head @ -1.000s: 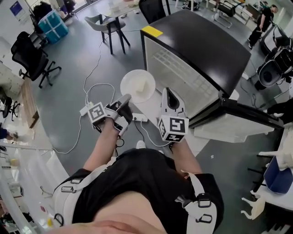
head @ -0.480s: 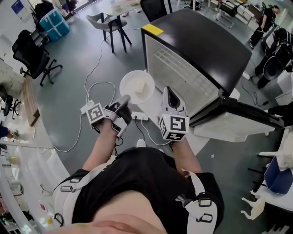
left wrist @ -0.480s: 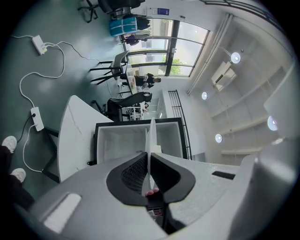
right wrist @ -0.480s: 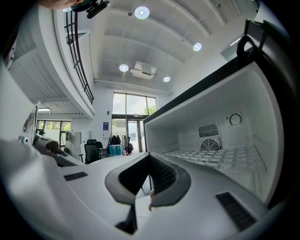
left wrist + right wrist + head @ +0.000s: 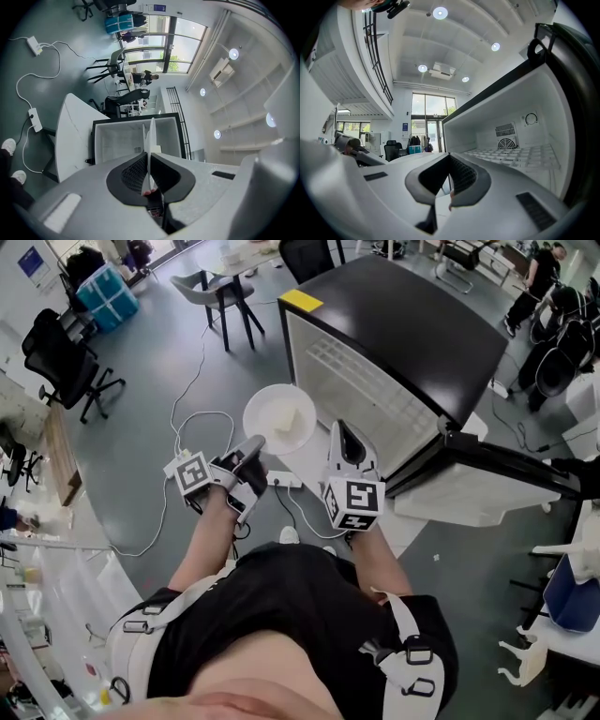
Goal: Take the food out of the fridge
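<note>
In the head view my left gripper (image 5: 251,448) is shut on the near rim of a round white plate (image 5: 272,432). The plate carries a pale yellow block of food (image 5: 289,415) and hangs over the floor, just outside the fridge's opening. The left gripper view shows the plate (image 5: 151,133) edge-on, clamped between the pads of the left gripper (image 5: 148,176). The black fridge (image 5: 412,329) stands open, its white inside and wire shelf (image 5: 361,385) bare. My right gripper (image 5: 343,432) is level beside the plate, facing the opening. In its own view the right gripper (image 5: 450,183) has its jaws together on nothing.
The fridge door (image 5: 487,488) swings out at the right. A power strip and white cables (image 5: 192,442) lie on the grey floor under my hands. A grey chair (image 5: 220,292), a black office chair (image 5: 66,352) and a blue bin (image 5: 108,292) stand further off.
</note>
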Tool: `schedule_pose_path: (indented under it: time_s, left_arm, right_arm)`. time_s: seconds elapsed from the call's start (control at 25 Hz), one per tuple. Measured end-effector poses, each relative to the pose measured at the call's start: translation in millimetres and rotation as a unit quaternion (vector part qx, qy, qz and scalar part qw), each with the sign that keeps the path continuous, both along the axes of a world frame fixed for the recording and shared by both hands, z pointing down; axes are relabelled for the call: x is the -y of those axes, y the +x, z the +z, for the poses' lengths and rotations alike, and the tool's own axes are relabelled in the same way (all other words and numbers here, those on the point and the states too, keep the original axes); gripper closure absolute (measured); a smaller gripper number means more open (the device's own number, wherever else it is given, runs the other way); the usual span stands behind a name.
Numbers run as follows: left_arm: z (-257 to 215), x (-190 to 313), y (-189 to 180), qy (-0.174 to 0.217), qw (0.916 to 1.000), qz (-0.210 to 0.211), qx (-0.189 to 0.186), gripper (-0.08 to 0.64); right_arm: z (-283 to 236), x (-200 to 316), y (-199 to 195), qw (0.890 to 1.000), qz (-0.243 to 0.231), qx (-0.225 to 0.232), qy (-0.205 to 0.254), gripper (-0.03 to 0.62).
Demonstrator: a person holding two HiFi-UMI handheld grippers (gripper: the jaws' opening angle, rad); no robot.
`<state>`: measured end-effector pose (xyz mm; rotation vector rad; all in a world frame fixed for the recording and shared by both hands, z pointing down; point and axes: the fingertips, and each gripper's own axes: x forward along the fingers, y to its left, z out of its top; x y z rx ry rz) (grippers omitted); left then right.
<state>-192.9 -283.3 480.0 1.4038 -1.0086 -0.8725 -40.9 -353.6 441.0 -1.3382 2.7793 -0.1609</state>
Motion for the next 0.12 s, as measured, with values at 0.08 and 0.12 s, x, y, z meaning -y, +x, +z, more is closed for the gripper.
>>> schedule_pose_path:
  time_s: [0.08,0.12]
  left_arm:
    - [0.9,1.2,0.3,0.000,1.0000,0.000,0.000,0.545]
    - [1.6,1.9,0.5,0.000,1.0000,-0.001,-0.001,0.545]
  right_arm:
    - [0.2,-0.7,2.2,1.000,-0.001,0.002,0.001,0.584]
    - [0.4,-0.8,3.6,1.000,-0.001,0.003,0.002,0.584]
